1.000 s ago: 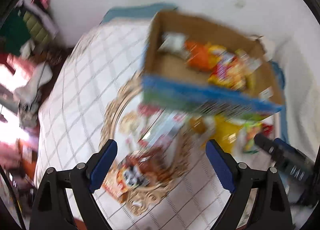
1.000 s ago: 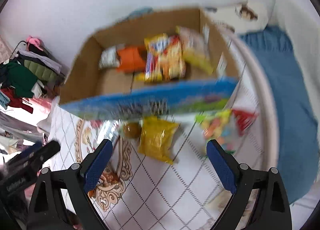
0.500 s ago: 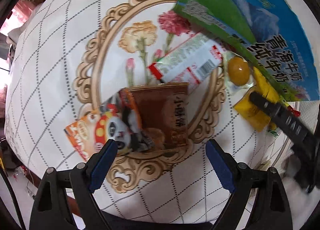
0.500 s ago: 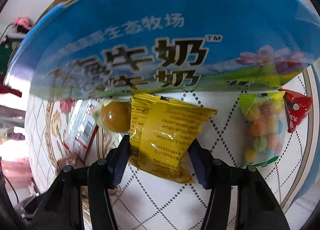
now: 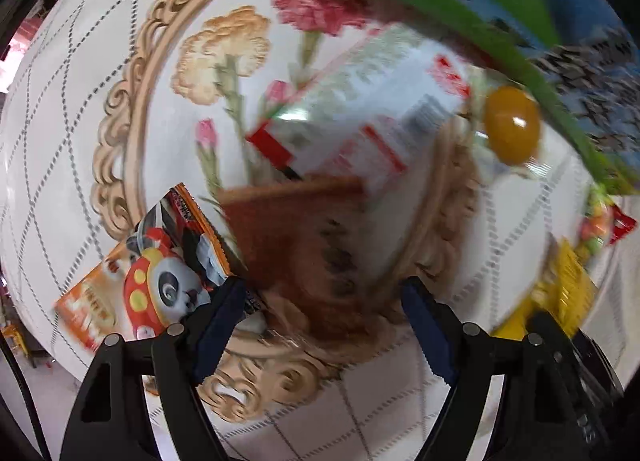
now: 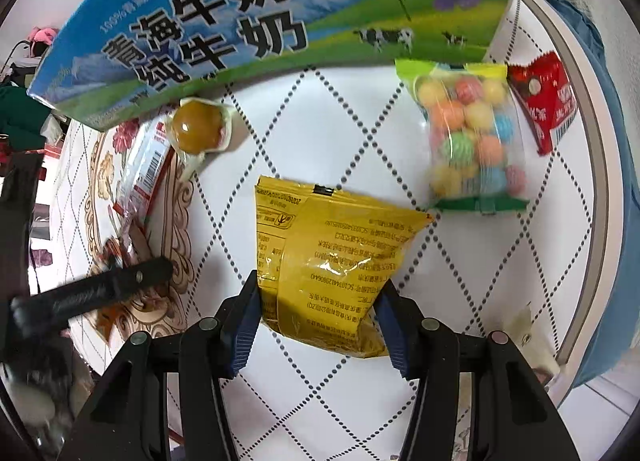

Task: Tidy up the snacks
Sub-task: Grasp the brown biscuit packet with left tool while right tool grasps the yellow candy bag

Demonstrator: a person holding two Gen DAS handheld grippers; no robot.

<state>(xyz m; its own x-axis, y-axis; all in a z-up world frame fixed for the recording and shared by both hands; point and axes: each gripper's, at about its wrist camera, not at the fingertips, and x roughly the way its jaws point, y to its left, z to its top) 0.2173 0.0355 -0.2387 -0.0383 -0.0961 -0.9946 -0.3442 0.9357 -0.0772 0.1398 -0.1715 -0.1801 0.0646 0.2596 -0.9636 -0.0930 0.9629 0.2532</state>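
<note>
Snacks lie scattered on the tablecloth — the right gripper pinches the yellow packet. Left gripper hovers spread wide around the brown packet.

Milk carton close ahead, blocking passage

Right gripper: fingers closed against both sides of a packet. Left gripper: fingers spread wide.

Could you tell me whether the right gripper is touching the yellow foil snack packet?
Touching: in the right wrist view, the right gripper has both blue pads pressed against the yellow foil snack packet.
</note>
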